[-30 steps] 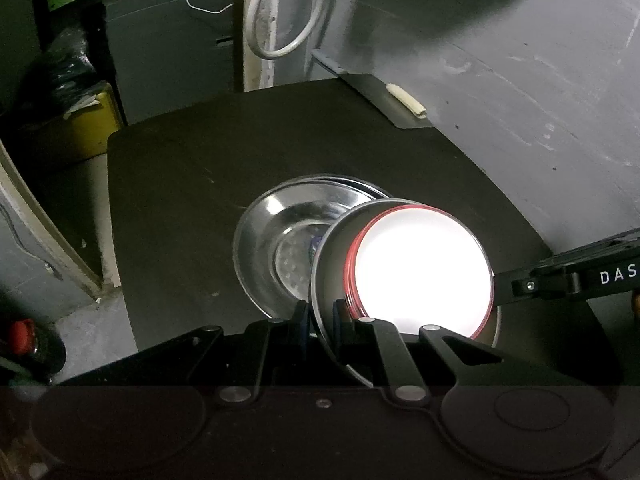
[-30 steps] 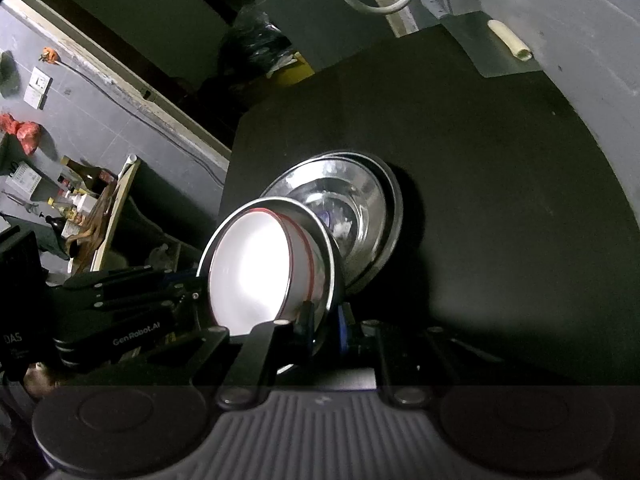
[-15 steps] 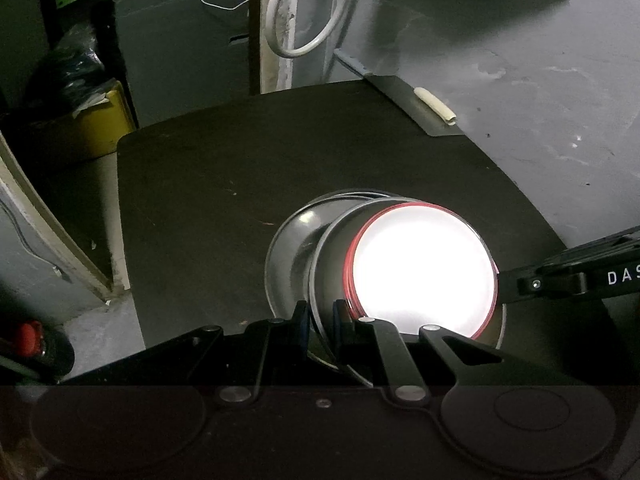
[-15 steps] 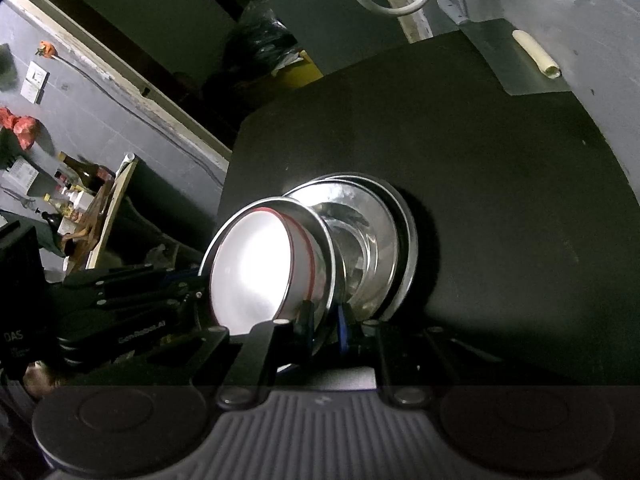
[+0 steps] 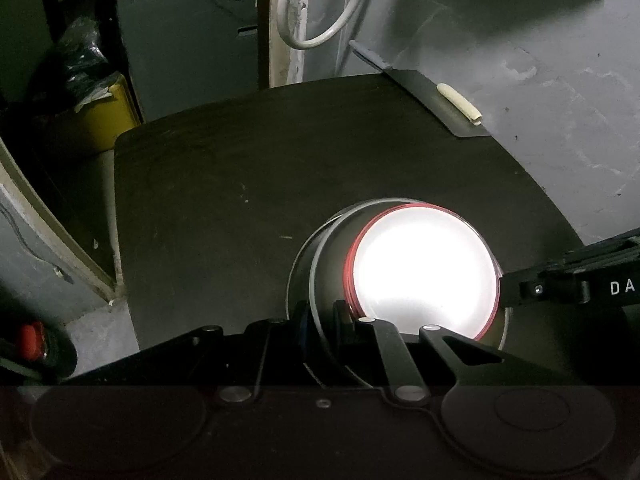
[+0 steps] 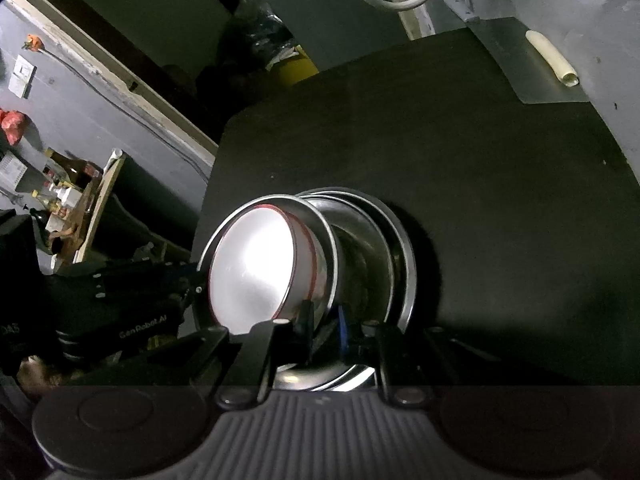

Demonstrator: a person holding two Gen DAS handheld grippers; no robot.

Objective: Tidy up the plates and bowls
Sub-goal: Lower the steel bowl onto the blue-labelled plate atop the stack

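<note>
A steel bowl (image 5: 320, 276) (image 6: 329, 240) carries a white, red-rimmed bowl (image 5: 424, 276) (image 6: 252, 272) nested inside it. My left gripper (image 5: 320, 316) is shut on the steel bowl's near rim. My right gripper (image 6: 324, 316) is shut on the opposite rim, and it shows in the left wrist view as a black arm (image 5: 560, 288). The left gripper (image 6: 140, 300) appears at the left of the right wrist view. The pair hangs tilted just over a stack of steel plates (image 6: 396, 256) on the black table (image 5: 240, 184) (image 6: 480, 160). In the left wrist view the bowls hide those plates.
A cream roll (image 5: 460, 103) (image 6: 552, 58) lies on a grey sheet at the table's far right corner. A white hose loop (image 5: 312, 20) hangs behind the table. A yellow bin (image 5: 104, 120) stands off the far left edge. Bottles (image 6: 64, 192) crowd a shelf at the left.
Both grippers have carried the nested bowls over the steel plates and slightly down. The plates, open to view a second ago, are now almost covered in the left wrist view.
</note>
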